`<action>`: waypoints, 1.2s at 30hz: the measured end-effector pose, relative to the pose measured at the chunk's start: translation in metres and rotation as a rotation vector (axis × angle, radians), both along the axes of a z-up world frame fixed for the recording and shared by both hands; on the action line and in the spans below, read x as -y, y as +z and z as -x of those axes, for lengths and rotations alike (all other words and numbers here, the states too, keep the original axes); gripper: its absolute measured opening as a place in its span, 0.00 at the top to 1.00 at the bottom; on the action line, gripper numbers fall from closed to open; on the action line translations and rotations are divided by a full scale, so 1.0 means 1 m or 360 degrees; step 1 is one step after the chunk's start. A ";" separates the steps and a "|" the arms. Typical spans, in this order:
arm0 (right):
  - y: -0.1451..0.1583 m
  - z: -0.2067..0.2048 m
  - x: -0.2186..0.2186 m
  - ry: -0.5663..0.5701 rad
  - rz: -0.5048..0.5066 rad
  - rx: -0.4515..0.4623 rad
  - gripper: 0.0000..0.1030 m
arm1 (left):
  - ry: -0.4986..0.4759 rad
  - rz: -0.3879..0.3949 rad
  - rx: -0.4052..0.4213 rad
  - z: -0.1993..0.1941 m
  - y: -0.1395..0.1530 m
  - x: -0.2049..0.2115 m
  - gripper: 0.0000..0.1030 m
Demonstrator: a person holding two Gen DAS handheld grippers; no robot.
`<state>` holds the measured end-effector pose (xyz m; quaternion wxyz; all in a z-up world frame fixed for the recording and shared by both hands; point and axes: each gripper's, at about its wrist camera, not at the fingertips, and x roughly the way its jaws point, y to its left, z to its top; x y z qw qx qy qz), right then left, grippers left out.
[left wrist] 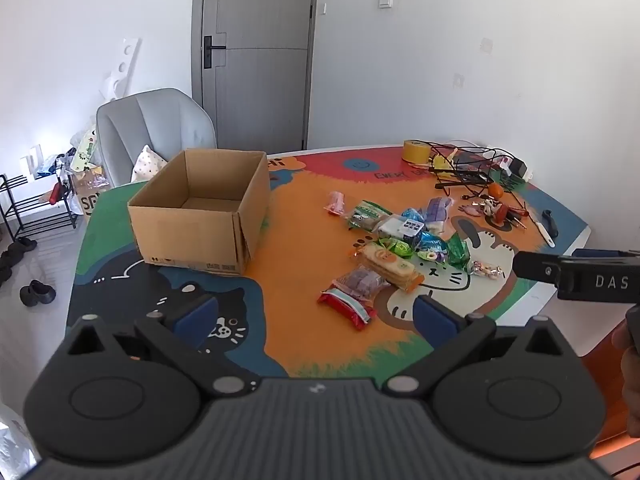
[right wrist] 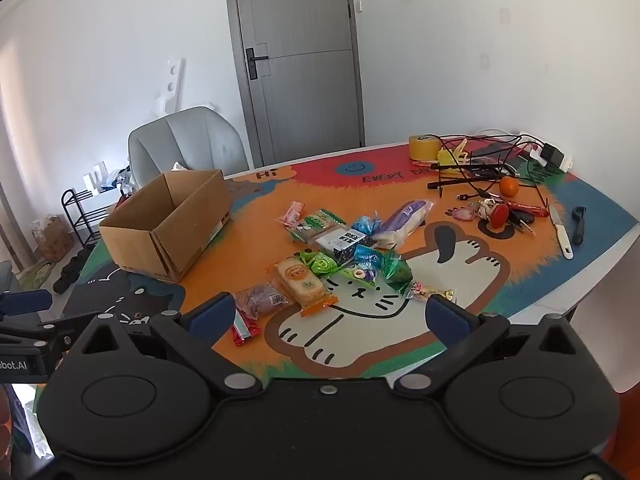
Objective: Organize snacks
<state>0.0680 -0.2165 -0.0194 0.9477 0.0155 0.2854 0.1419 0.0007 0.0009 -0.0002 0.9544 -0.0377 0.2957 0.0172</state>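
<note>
The left gripper (left wrist: 314,312) and the right gripper (right wrist: 330,316) are held fully spread, with nothing grasped. The snack packets (right wrist: 344,252) are heaped mid-table on the cartoon tablecloth (right wrist: 400,320). The open cardboard box (left wrist: 200,216) is positioned to their left, apart.

Black hand-held gripper (left wrist: 316,312) with blue pads (left wrist: 430,314), silver screws

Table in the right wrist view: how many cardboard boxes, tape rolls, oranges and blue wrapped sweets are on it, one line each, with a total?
Cardboard box: 1
Tape roll: 1
Orange: 1
Blue wrapped sweets: 2
Total: 5
</note>
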 end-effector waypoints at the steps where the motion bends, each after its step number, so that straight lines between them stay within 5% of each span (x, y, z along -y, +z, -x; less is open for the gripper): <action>1: 0.001 0.001 -0.001 0.0001 0.0032 0.0025 0.00 | 0.0002 0.0002 0.0000 0.000 0.000 -0.001 0.00; 36: 0.001 0.003 -0.009 0.0034 0.0054 -0.0007 0.00 | -0.0013 -0.0014 -0.0009 0.000 -0.007 0.003 0.00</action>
